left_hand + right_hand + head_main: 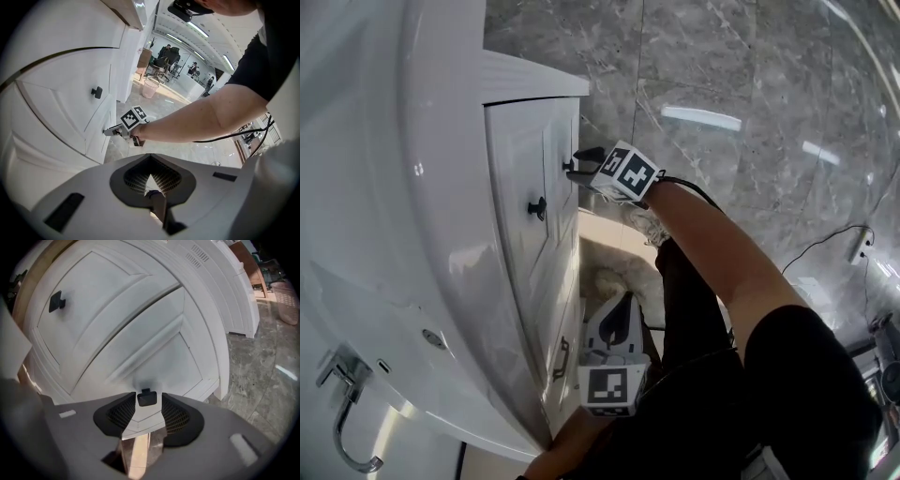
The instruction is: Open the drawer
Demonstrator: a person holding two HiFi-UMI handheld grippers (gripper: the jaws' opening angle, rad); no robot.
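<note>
1. Looking down at a white cabinet (520, 281) with a shiny white sink (384, 216) on top and a silver tap (337, 427) at the near corner.
2. Standing on a grey stone floor (722, 84) right beside that cabinet.
3. Reaching the right tool (579, 165) out on a bare arm (722, 253) to the cabinet front.
4. Holding a small black knob (146, 398) between the two pads of that tool, one pad close on each side, with the jaws only as wide apart as the knob.
5. Gripping that knob in the middle of the drawer (183, 352), on the lower part of the cabinet face.
6. Finding the drawer shut, with its front lying level with the panels around it and not pulled out yet.
7. Seeing a second black knob (57, 301) on the panel above, well apart from the right tool.
8. Holding the left tool (623, 305) low, near the legs, with its tips pointing up along the cabinet front.
9. Pressing its two jaws together, with nothing between them.
10. Hanging near a dark curved handle (561, 359) lower down the cabinet, not touching it.
11. Seeing a thin black cable (825, 239) lying on the floor, well apart from the cabinet.
</note>
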